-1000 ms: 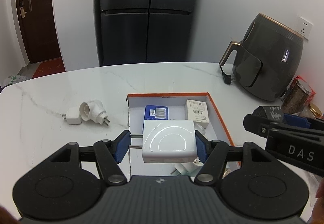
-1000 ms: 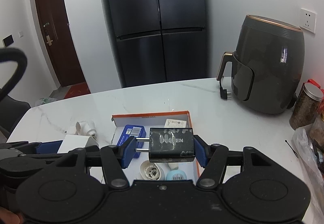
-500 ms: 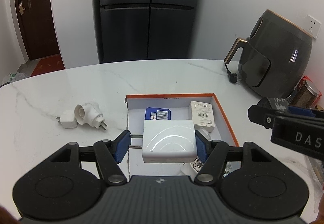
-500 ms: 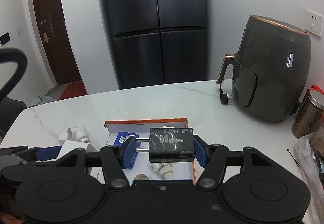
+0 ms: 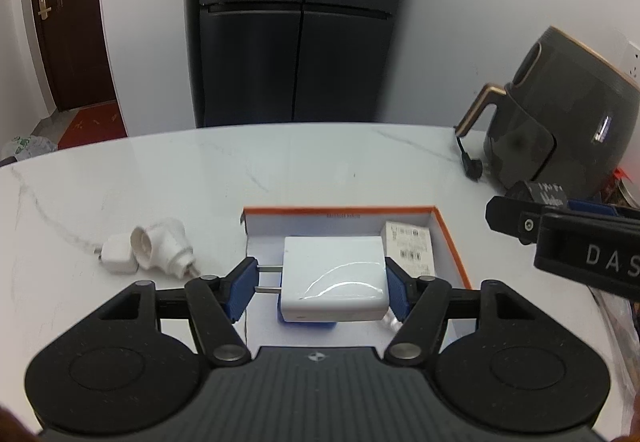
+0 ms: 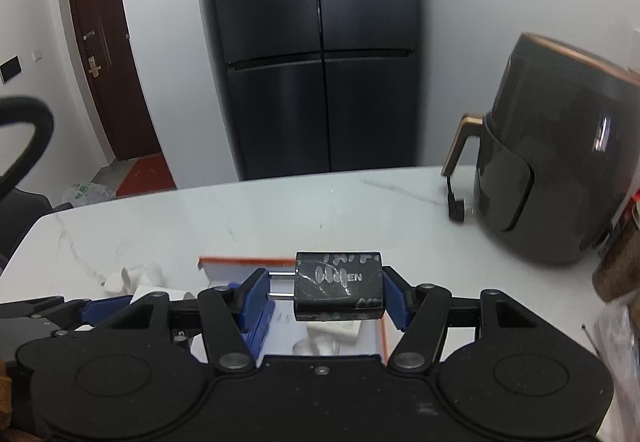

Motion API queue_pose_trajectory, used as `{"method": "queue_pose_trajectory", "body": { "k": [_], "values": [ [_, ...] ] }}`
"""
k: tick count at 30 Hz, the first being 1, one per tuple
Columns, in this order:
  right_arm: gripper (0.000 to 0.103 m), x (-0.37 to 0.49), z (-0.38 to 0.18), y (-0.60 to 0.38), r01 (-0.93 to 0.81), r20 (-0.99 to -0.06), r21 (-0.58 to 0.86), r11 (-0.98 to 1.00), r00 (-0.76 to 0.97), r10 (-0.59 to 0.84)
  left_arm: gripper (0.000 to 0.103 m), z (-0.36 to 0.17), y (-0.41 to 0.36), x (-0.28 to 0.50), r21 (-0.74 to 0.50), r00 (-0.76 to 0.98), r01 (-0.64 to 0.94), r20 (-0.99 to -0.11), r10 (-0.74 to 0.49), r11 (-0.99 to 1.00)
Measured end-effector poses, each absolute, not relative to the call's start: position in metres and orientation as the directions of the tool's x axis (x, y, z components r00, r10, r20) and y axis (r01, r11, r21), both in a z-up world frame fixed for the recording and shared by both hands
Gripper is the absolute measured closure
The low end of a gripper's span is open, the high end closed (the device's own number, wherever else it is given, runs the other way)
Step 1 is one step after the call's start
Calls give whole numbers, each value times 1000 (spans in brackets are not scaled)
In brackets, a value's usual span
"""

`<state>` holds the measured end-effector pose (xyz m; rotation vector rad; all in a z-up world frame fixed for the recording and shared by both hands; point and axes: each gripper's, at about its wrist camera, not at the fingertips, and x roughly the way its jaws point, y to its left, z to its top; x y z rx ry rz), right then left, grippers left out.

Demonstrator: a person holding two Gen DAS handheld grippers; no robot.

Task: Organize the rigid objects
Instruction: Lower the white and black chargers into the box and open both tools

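Observation:
My left gripper (image 5: 318,288) is shut on a white charger (image 5: 334,278), prongs pointing left, held above the orange-rimmed box (image 5: 450,238). A white labelled adapter (image 5: 408,248) lies in the box; a blue item shows just under the charger. My right gripper (image 6: 324,294) is shut on a black charger (image 6: 339,285), prongs left, above the box's (image 6: 240,260) near right part. The right gripper also shows at the right of the left wrist view (image 5: 568,238). Two white plugs (image 5: 150,250) lie on the table left of the box.
The white marble table (image 5: 280,166) carries a dark air fryer (image 5: 556,122) at the right with its black plug (image 5: 474,166) lying beside it. Jars and a plastic bag (image 6: 620,282) crowd the right edge. A black fridge stands behind.
Both grippers have lifted and pulled back with their chargers, so the box sits lower and nearer in both views. The white charger now covers the blue item.

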<state>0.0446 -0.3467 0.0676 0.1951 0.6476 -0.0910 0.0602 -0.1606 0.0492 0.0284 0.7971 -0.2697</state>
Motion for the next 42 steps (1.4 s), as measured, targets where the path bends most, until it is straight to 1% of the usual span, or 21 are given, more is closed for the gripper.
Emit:
{"method": "queue_pose_trajectory", "body": {
  "k": [7,19,30,42],
  "values": [
    [30,65,78,-356,142,-589,152,978,808,-26,37,55,-168,78,-83,677,255,-696,-239,963],
    [30,78,44,-364,156,-663,184,971,749,5,37,23,-178,88,-95,613,257,-754,-238,962],
    [30,86,19,-370,171,-702,201,964,712,20,37,9,-184,98,-84,587,257,-777,-225,963],
    [30,84,8,-377,205,-720,213,955,694,12,37,-3,-187,109,-82,572,253,-791,-217,964]
  ]
}}
